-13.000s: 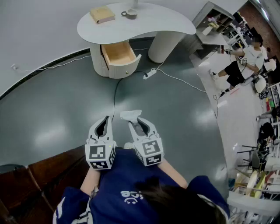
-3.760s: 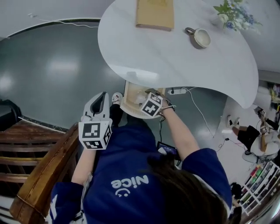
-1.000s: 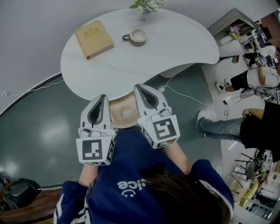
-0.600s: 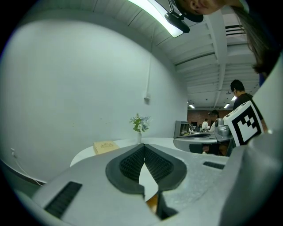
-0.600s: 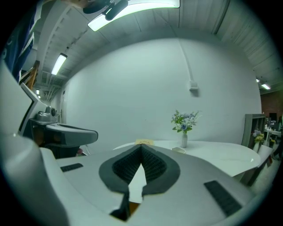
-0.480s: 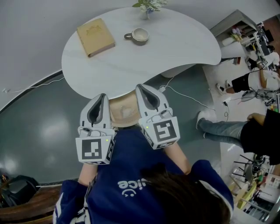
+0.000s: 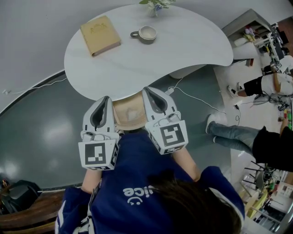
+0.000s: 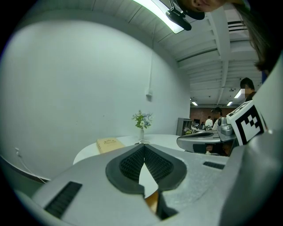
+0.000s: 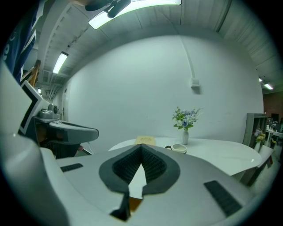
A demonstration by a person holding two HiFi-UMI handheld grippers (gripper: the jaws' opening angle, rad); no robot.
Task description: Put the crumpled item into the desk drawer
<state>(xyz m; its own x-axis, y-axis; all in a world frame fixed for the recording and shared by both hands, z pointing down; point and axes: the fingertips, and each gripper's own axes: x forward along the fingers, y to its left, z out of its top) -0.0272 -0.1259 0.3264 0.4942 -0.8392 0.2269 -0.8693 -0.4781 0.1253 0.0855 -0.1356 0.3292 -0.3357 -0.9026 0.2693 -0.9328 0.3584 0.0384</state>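
Cable (image 7: 32,87) trails over the dark floor (image 7: 41,132) well to the left of the left claw (image 7: 105,98). That claw hovers with its jaws pressed together and nothing between them. In its own view the ribbed pads (image 8: 131,164) meet at the tip, and only the bench (image 7: 183,45) shows past them. Well beyond it, on the bench, lies the book (image 7: 100,29).

Just to its right, between the two claws, the drawer (image 7: 121,124) stands pulled out from under the bench edge. The crumpled item (image 7: 132,113) lies inside as a pale lump on the wooden bottom. As far as the head view shows, it is apart from both claws, and it is too small there to tell its shape.

On the far side of the drawer the right claw (image 7: 147,90) hovers, its jaws likewise clamped together on nothing and its tip seen over the drawer's right side. Beyond that claw stands the cup (image 7: 146,34), with the vase (image 7: 154,4) of flowers further back. Off to its right a person's legs (image 7: 229,132) rest on the floor.

As I judge it, the main step is done: the item is out of the claws and in the drawer. What may be left is to push the drawer, still open, back under the bench, though the task sentence does not plainly ask for that. Either claw, closed as it is, could nudge the drawer front.
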